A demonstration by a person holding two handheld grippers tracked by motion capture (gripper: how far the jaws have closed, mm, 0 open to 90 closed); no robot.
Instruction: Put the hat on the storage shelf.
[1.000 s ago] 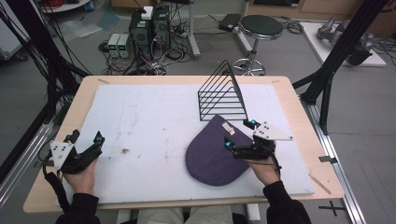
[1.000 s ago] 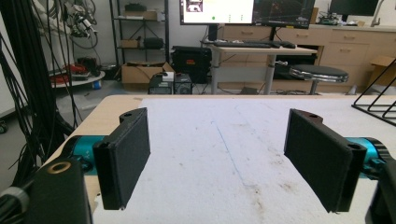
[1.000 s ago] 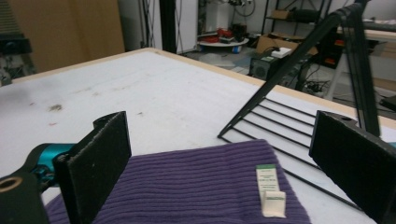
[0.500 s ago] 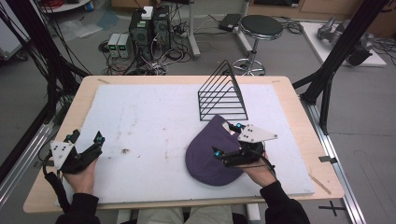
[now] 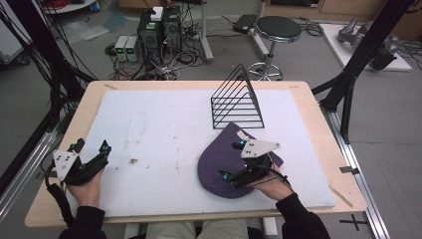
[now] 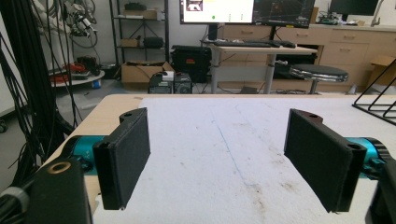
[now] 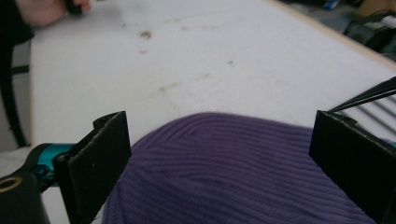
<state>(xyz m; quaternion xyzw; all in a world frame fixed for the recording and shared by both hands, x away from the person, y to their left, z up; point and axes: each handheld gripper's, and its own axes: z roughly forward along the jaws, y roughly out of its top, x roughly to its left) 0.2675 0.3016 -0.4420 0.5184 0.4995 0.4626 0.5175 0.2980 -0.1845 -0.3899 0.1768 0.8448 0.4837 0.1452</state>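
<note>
Right gripper [image 5: 233, 160]: jaws wide apart, nothing clamped, poised over the purple beanie [image 5: 219, 169]. In the right gripper view the beanie [image 7: 233, 172] lies directly below and between the 2 jaws, its ribbed crown just ahead of them. A small white tag [image 5: 243, 135] sits on the beanie's far edge; no writing legible. Black wire rack [image 5: 236, 102] stands just beyond, holding nothing. Left gripper [image 5: 92, 148]: jaws spread, empty, well apart from the beanie, on the white mat [image 5: 164, 129].

the purple hat [image 5: 224, 167] is soft ribbed knit cloth, matt. the rack [image 5: 238, 102] at 12 o'clock is thin black metal wire. the surface [image 5: 164, 124] is white, rough, stained, edged in pale wood.
</note>
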